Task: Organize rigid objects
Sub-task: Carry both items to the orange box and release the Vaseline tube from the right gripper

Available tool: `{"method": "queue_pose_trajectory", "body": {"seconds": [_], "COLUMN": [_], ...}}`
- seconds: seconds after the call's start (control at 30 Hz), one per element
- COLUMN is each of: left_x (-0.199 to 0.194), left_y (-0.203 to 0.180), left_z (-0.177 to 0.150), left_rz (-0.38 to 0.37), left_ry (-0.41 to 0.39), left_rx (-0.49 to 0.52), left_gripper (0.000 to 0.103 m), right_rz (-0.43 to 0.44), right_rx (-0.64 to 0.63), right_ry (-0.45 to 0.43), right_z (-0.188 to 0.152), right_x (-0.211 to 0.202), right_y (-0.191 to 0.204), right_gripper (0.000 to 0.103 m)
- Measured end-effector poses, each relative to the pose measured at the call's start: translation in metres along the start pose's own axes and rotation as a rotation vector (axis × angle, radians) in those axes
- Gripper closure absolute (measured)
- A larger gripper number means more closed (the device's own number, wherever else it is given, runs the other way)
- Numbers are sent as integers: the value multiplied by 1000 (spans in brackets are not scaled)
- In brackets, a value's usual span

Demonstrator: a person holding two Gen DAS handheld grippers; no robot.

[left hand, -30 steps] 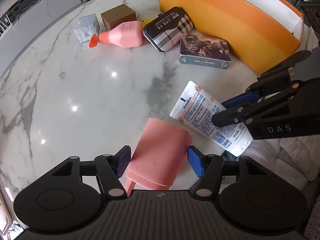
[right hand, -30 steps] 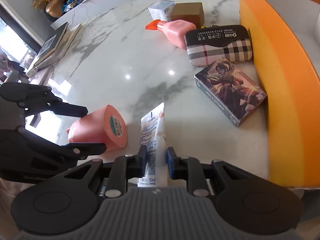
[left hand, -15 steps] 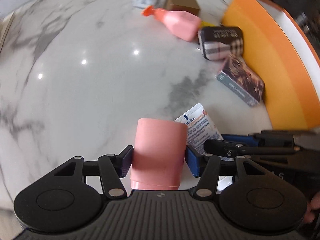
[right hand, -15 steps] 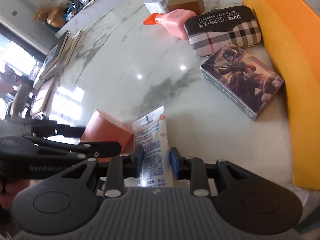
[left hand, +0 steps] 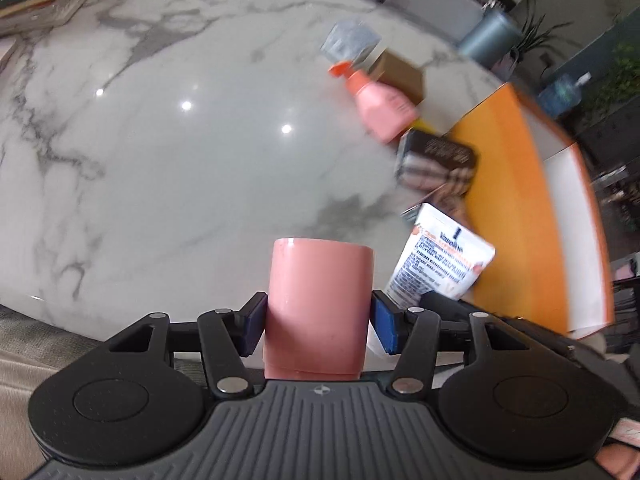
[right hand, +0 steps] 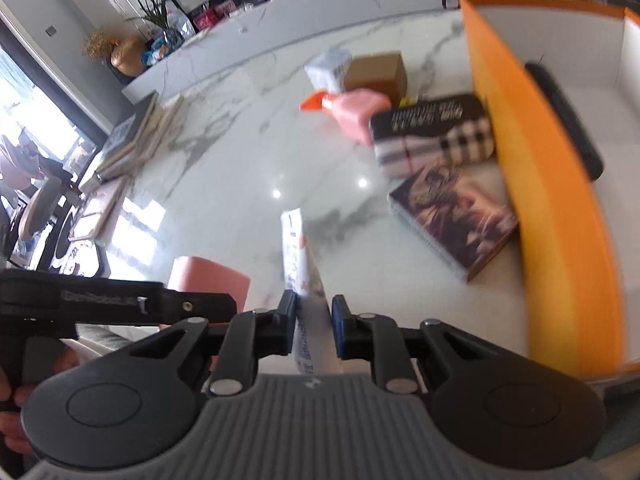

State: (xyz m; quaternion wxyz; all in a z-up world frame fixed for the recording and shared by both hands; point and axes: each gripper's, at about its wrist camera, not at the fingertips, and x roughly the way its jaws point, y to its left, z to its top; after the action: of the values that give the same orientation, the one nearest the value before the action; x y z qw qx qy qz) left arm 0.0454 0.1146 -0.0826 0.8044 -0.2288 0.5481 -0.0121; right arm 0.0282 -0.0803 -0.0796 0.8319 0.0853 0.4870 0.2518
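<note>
I have the left hand-held gripper (left hand: 318, 326) clamped across the pink cup's (left hand: 320, 304) body, so it sits steady above the table (left hand: 168, 168). My right hand-held gripper (right hand: 314, 330) pinches the Vaseline tube (right hand: 298, 256) on its flat faces, edge up, which should keep it from twisting. Both are off the marble, near the orange box (right hand: 552, 216), where I judge they belong. The plaid case (right hand: 432, 136), photo card box (right hand: 452, 216) and pink bottle (right hand: 358, 114) lie beside its wall, waiting.
</note>
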Motion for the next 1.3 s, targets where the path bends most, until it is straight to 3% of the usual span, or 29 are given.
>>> {"method": "queue_pose_trajectory", "body": {"seconds": [0.37, 0.57, 0.7, 0.9, 1.3], "left_x": [-47, -37, -15, 24, 98], "left_y": [-99, -155, -186, -225, -252], "left_z": [27, 46, 61, 84, 116], "left_rz": [-138, -247, -275, -316, -208], "left_ry": [-100, -92, -73, -40, 0], "left_rx": [114, 177, 204, 207, 216], "left_gripper": [40, 40, 40, 40, 40], "right_rz": [52, 11, -42, -97, -148], "right_rx": [28, 22, 33, 42, -17], "right_ry": [-152, -176, -155, -55, 178], "right_z": [40, 72, 91, 126, 168], "right_x": [-87, -128, -139, -114, -24], "right_y": [-27, -73, -114, -178, -229], "right_gripper": [85, 85, 85, 85, 85]}}
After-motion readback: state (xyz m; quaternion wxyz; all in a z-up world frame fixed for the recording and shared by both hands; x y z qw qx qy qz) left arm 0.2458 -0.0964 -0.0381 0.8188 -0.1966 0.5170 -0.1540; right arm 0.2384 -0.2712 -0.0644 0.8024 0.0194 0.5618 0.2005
